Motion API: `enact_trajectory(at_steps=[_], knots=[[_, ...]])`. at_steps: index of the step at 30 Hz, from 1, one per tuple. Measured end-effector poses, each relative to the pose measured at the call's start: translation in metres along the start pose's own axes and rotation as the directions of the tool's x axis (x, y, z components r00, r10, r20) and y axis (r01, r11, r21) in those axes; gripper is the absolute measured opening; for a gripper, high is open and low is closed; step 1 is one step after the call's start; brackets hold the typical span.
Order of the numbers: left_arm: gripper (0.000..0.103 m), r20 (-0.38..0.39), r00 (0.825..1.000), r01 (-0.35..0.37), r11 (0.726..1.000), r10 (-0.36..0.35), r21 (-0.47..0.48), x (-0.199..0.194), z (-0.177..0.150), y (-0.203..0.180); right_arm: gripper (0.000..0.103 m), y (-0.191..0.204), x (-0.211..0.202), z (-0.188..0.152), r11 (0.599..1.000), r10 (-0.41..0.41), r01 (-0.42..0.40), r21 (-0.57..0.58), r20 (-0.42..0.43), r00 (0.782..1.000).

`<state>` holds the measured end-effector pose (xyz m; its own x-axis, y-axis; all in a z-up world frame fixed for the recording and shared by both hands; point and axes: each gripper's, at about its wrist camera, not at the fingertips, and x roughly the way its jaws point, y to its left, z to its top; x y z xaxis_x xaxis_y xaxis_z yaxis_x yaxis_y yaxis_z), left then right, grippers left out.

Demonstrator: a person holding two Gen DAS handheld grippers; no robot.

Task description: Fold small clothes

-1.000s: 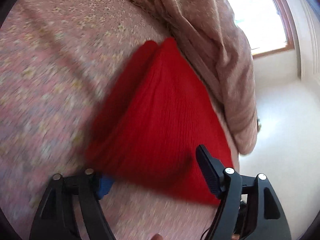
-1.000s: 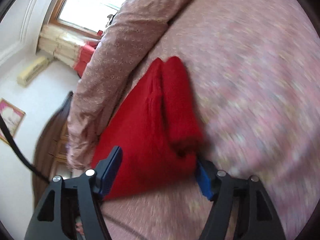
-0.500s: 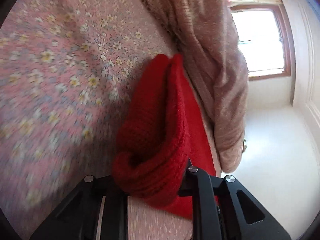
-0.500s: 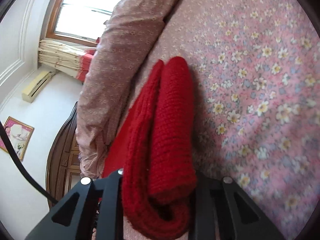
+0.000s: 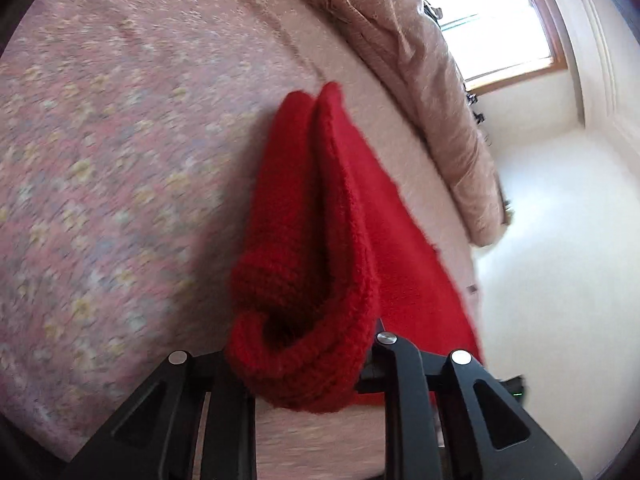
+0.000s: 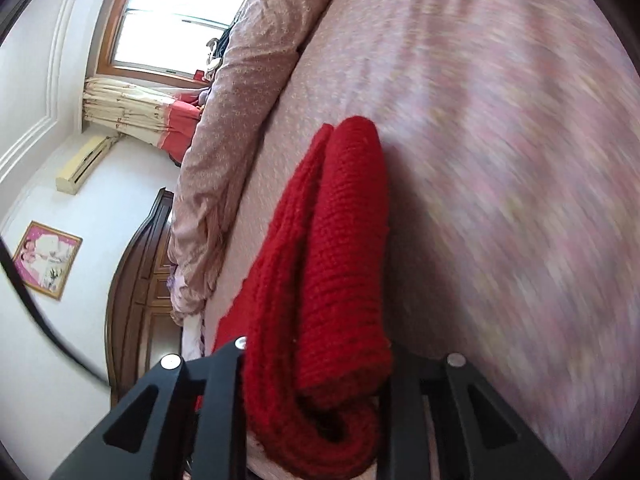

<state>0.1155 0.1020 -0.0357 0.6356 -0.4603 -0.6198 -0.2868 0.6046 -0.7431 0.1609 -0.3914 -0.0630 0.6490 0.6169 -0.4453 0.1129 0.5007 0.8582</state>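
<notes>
Left gripper (image 5: 304, 364) clamped on red knit (image 5: 316, 216), long axis away toward blanket (image 5: 420, 64).

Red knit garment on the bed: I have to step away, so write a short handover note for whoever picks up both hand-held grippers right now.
Left hand-held gripper: shut on a bunched edge of the red knit; its jaws have just closed on it.
Right hand-held gripper: shut on another bunched edge of the same knit, jaws also just closed.
Where: the knit lies on the floral bedspread beside the rolled quilt; the gripped edges are raised, the far end rests on the bed.
Done: both edges gripped and gathered.
Left: carry the gripped edges over to finish the fold, lay it flat, release.
</notes>
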Motion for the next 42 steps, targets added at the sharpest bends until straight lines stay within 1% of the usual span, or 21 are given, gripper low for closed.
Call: enact_trajectory(at_steps=[2, 5, 6, 8, 13, 15, 17, 20, 22, 25, 27, 28, 30, 31, 32, 34, 36, 38, 39, 41, 42], knots=[[0.019, 0.010, 1.000, -0.014, 0.999, 0.014, 0.034, -0.008, -0.007, 0.005, 0.033, -0.011, 0.002, -0.011, 1.000, -0.023, 0.023, 0.018, 0.006, 1.000], [0.023, 0.062, 0.995, -0.091, 0.989, 0.084, 0.118, -0.021, -0.008, -0.015, 0.038, -0.023, 0.001, -0.014, 0.995, 0.047, -0.050, 0.082, 0.040, 0.998], [0.024, 0.105, 0.988, -0.126, 0.983, 0.113, 0.132, -0.035, -0.015, -0.020, 0.039, -0.025, 0.000, -0.013, 0.993, 0.066, -0.069, 0.092, 0.038, 0.997], [0.024, 0.138, 0.981, -0.155, 0.977, 0.135, 0.145, -0.044, -0.021, -0.029, 0.043, -0.026, -0.002, -0.013, 0.992, 0.089, -0.093, 0.091, 0.042, 0.995], [0.024, 0.206, 0.957, -0.256, 0.928, 0.204, 0.272, -0.073, -0.042, -0.053, 0.049, -0.028, -0.008, -0.020, 0.992, 0.103, -0.106, 0.068, 0.052, 0.993], [0.024, 0.219, 0.953, -0.268, 0.923, 0.211, 0.278, -0.086, -0.044, -0.049, 0.049, -0.028, -0.007, -0.019, 0.991, 0.104, -0.107, 0.074, 0.044, 0.994], [0.024, 0.228, 0.954, -0.257, 0.920, 0.193, 0.296, -0.101, -0.046, -0.052, 0.049, -0.026, -0.004, -0.018, 0.990, 0.109, -0.112, 0.086, 0.046, 0.993], [0.024, 0.231, 0.955, -0.258, 0.903, 0.185, 0.344, -0.084, -0.039, -0.083, 0.049, -0.028, -0.004, -0.017, 0.990, 0.103, -0.107, 0.096, 0.047, 0.994], [0.024, 0.192, 0.969, -0.221, 0.898, 0.157, 0.380, -0.068, -0.040, -0.106, 0.049, -0.027, -0.002, -0.015, 0.991, 0.091, -0.096, 0.097, 0.049, 0.995], [0.022, 0.120, 0.982, -0.186, 0.873, 0.148, 0.451, -0.028, -0.053, -0.142, 0.049, -0.023, -0.001, -0.017, 0.995, 0.061, -0.064, 0.078, 0.044, 0.997], [0.000, 0.053, 0.988, -0.154, 0.843, 0.148, 0.516, 0.010, -0.067, -0.164, 0.049, -0.021, 0.000, -0.017, 0.996, 0.050, -0.052, 0.069, 0.039, 0.998], [0.000, 0.020, 0.982, -0.169, 0.818, 0.190, 0.550, 0.032, -0.079, -0.174, 0.049, -0.022, 0.000, -0.016, 0.996, 0.051, -0.053, 0.069, 0.038, 0.998], [0.000, -0.015, 0.974, -0.173, 0.794, 0.224, 0.583, 0.059, -0.098, -0.180, 0.049, -0.022, 0.000, -0.017, 0.995, 0.061, -0.063, 0.072, 0.036, 0.998], [0.000, -0.014, 0.965, -0.202, 0.773, 0.262, 0.601, 0.076, -0.108, -0.180, 0.048, -0.023, -0.001, -0.016, 0.995, 0.065, -0.067, 0.073, 0.034, 0.997], [0.000, -0.006, 0.959, -0.222, 0.764, 0.283, 0.605, 0.081, -0.115, -0.179, 0.045, -0.024, -0.001, -0.015, 0.995, 0.066, -0.068, 0.074, 0.031, 0.997], [0.000, 0.010, 0.960, -0.233, 0.781, 0.279, 0.580, 0.090, -0.121, -0.169, 0.040, -0.027, -0.001, -0.014, 0.996, 0.052, -0.053, 0.073, 0.021, 0.998], [0.000, 0.016, 0.957, -0.243, 0.770, 0.289, 0.590, 0.086, -0.124, -0.173, 0.036, -0.030, -0.002, -0.013, 0.997, 0.038, -0.039, 0.071, 0.014, 0.999], [0.000, 0.009, 0.959, -0.240, 0.791, 0.284, 0.563, 0.078, -0.122, -0.175, 0.029, -0.031, -0.003, -0.014, 0.998, 0.028, -0.029, 0.064, 0.016, 0.999], [0.000, 0.011, 0.959, -0.241, 0.792, 0.284, 0.561, 0.075, -0.124, -0.177, 0.028, -0.029, -0.003, -0.015, 0.998, 0.024, -0.025, 0.056, 0.019, 1.000], [0.000, 0.013, 0.954, -0.251, 0.771, 0.300, 0.586, 0.079, -0.131, -0.175, 0.025, -0.024, -0.005, -0.015, 0.999, 0.011, -0.012, 0.035, 0.025, 1.000], [0.000, -0.013, 0.953, -0.240, 0.778, 0.303, 0.581, 0.086, -0.134, -0.166, 0.025, -0.020, -0.007, -0.015, 1.000, 0.003, -0.003, 0.019, 0.032, 0.999]])
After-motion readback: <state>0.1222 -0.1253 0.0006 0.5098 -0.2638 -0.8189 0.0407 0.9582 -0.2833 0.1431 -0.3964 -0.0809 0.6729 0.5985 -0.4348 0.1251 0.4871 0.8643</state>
